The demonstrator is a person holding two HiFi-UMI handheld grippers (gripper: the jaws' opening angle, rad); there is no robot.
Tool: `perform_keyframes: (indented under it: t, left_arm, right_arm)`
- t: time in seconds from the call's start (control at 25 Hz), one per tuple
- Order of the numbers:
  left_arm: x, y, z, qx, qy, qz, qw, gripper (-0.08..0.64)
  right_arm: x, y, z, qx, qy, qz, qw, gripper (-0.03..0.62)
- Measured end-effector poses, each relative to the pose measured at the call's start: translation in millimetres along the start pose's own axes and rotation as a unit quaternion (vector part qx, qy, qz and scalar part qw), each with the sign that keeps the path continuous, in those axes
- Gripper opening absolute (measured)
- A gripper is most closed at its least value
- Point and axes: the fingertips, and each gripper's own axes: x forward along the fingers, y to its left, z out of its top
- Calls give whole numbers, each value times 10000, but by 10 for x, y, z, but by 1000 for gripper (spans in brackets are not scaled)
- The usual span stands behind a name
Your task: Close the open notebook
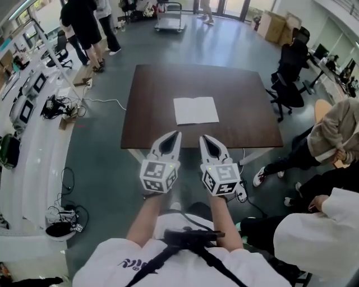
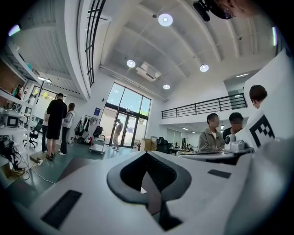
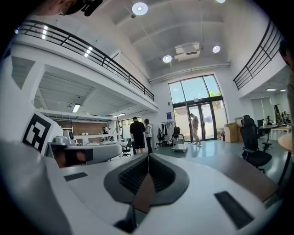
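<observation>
An open white notebook (image 1: 196, 110) lies flat, pages up, near the middle of a dark brown table (image 1: 151, 112). Both grippers hang side by side in the air short of the table's near edge and point level towards it. My left gripper (image 1: 177, 134) is shut and holds nothing; the left gripper view shows its jaws (image 2: 147, 155) meeting at the tips. My right gripper (image 1: 203, 138) is shut too and empty, and the right gripper view shows its tips (image 3: 148, 157) together. The notebook lies well beyond both grippers, untouched.
Seated people (image 1: 331, 134) and black office chairs (image 1: 289, 78) crowd the table's right side. Two people (image 1: 84, 28) stand at the far left beside a long white bench (image 1: 33, 129) with equipment and floor cables (image 1: 67, 213). A trolley (image 1: 170, 17) stands by the far doors.
</observation>
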Motion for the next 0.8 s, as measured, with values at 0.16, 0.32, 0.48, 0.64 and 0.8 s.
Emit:
perform_keyframes:
  t: [0.16,0.32,0.48,0.64,0.8]
  left_arm:
    - [382,27,-32,-27,73,-131,9999,11]
    - [815,78,-85,-5,100,-125,9999,11]
    - [1378,152,-34,102,-68,82,9999,11]
    - [2029,140,78,369,-228,221,9988,11]
    - [2595,84,105,331,-303,384,9983,11]
  right_arm:
    - [222,-326,16,63,25,-132,9999,5]
    - [543,-721,9,136,-14,-127,9998,5]
    - [917,-1142,116,3,-118,130,9998,5]
    - [1300,-1675,322,-98,-208,349,9991,5]
    - [1594,-2206,482,-206,-228,523,9982,5]
